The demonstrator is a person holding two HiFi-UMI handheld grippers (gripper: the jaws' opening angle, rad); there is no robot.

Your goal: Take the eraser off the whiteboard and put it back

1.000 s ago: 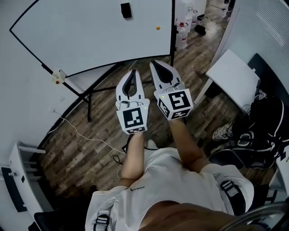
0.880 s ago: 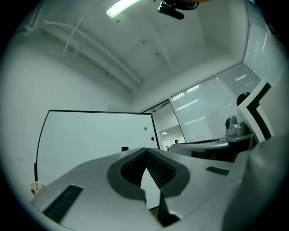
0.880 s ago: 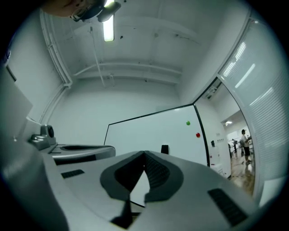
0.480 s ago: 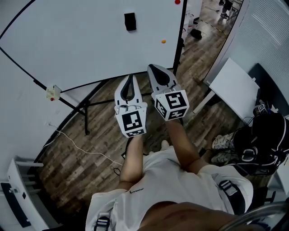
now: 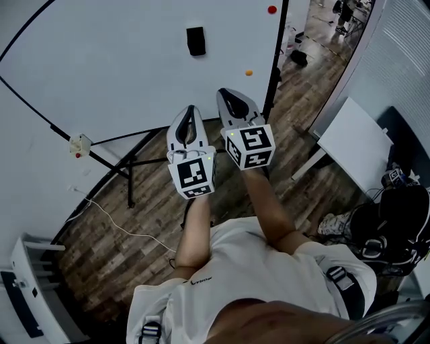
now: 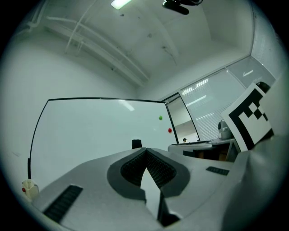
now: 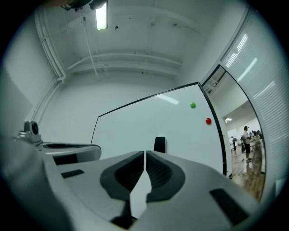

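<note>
The eraser (image 5: pixel 195 41) sits on the whiteboard (image 5: pixel 121 67), a small dark block stuck upright on the far side of the white face, towards its right. A red magnet (image 5: pixel 271 9) and a second magnet (image 5: pixel 248 72) cling to the board farther right, by its dark edge. The two claws are held side by side over the wood floor (image 5: pixel 127 201), nearer than the board and well apart from the eraser, both pointing at it. The left claw (image 5: pixel 191 111) is pressed together with nothing between its pads. The right claw (image 5: pixel 224 94) is also pressed together and empty. In the left gripper view the eraser (image 6: pixel 136 144) peeks out just above the claw tips (image 6: pixel 144 151). In the right gripper view it (image 7: pixel 159 144) stands just right of the tips (image 7: pixel 144 154).
</note>
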